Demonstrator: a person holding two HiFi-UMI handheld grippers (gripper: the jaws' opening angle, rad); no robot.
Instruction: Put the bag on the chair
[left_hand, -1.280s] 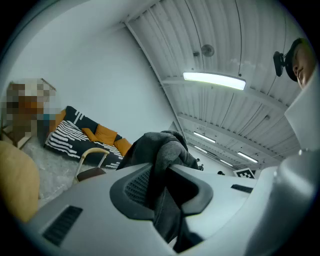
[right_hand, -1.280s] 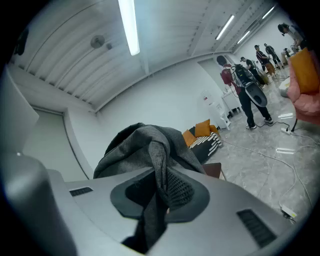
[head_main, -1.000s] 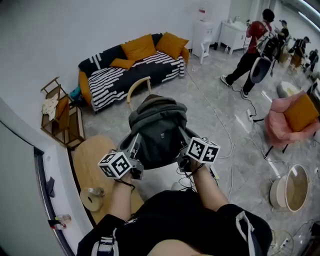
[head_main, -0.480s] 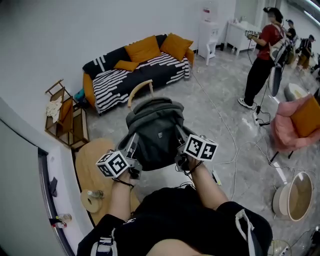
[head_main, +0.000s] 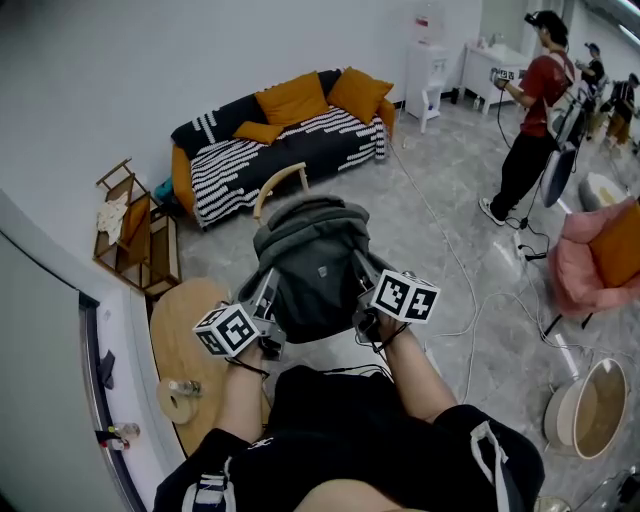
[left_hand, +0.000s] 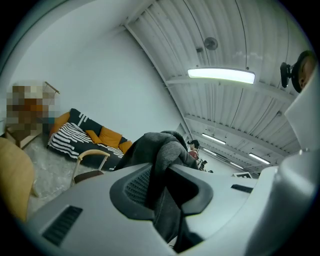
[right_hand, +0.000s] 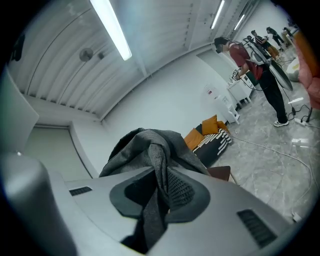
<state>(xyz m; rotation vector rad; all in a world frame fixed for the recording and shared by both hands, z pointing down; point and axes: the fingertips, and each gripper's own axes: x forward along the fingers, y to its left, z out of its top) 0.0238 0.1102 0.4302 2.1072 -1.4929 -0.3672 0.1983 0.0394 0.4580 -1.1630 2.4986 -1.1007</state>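
A grey bag (head_main: 315, 260) hangs in the air between two grippers, carried at waist height above the floor (head_main: 430, 230), with the wooden chair (head_main: 277, 181) directly beyond it. The left hand-held gripper (left_hand: 161, 190) has its jaws closed partway on a fold of the bag's fabric at one side. The right hand-held gripper (right_hand: 159, 192) pinches a matching fold on the other side, so the load is shared between both hands.

From the head view the bag's long axis runs away from the carrier and toward the chair, its rounded top leading. The chair's curved backrest shows just past that top edge and slightly to the carrier's left. That probably makes the left hand marginally the nearer one, though both are close to level. The seat is largely hidden behind the bag in the head view; both gripper views catch a dark seat ahead and below. The coming move looks like a short carry forward, then a lowering onto that seat.

The room is open, with a pale, polished floor crossed by loose cables (head_main: 465, 300). A striped sofa (head_main: 280, 150) with orange cushions (head_main: 295, 97) stands against the wall behind the chair. A round wooden tabletop (head_main: 185, 320) sits at the carrier's left, and a person (head_main: 535, 100) stands well apart at the far right.
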